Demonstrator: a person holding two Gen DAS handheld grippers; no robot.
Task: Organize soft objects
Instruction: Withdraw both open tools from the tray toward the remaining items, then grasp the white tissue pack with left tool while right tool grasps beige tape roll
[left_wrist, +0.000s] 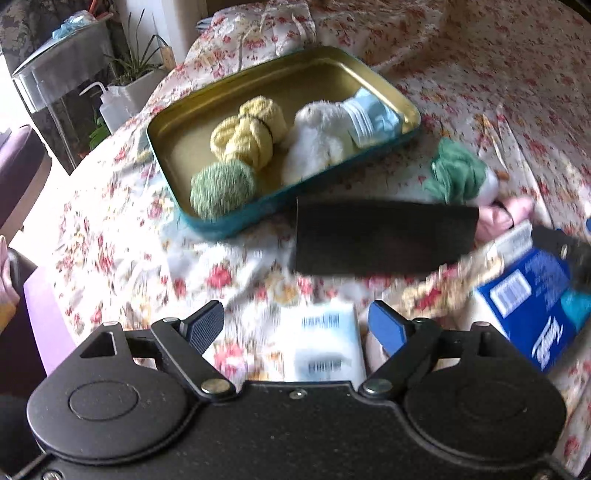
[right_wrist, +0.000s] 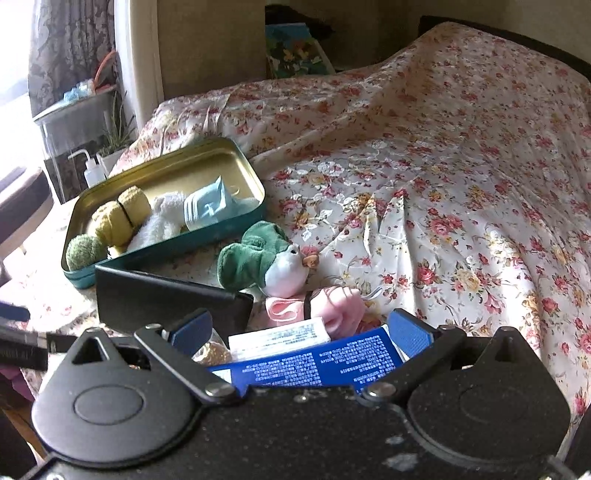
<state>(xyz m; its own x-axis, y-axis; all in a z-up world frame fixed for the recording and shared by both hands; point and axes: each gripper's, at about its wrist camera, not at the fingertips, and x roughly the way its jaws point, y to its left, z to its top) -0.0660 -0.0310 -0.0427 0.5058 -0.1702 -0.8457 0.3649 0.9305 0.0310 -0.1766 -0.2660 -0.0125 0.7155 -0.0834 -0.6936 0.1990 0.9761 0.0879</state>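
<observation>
A teal tin tray (left_wrist: 373, 75) (right_wrist: 166, 164) on the floral bedspread holds a yellow knotted towel (left_wrist: 247, 133) (right_wrist: 120, 218), a green fuzzy ball (left_wrist: 221, 188) (right_wrist: 85, 253), a white plush (left_wrist: 321, 140) (right_wrist: 162, 221) and a light blue packet (left_wrist: 373, 116) (right_wrist: 208, 206). A green and white plush bird (left_wrist: 461, 175) (right_wrist: 266, 258) and a pink rolled cloth (left_wrist: 506, 214) (right_wrist: 332, 306) lie right of the tray. My left gripper (left_wrist: 297, 328) is open and empty above a white packet (left_wrist: 323, 343). My right gripper (right_wrist: 299, 328) is open above a blue box (right_wrist: 314, 363) (left_wrist: 535, 302).
A black wallet-like case (left_wrist: 384, 240) (right_wrist: 166, 301) lies in front of the tray. A white leaflet (right_wrist: 280, 338) rests on the blue box. Left of the bed stand a squeeze bottle (left_wrist: 114, 107) (right_wrist: 90, 171), a potted plant (left_wrist: 140, 70) and a metal table (left_wrist: 62, 70).
</observation>
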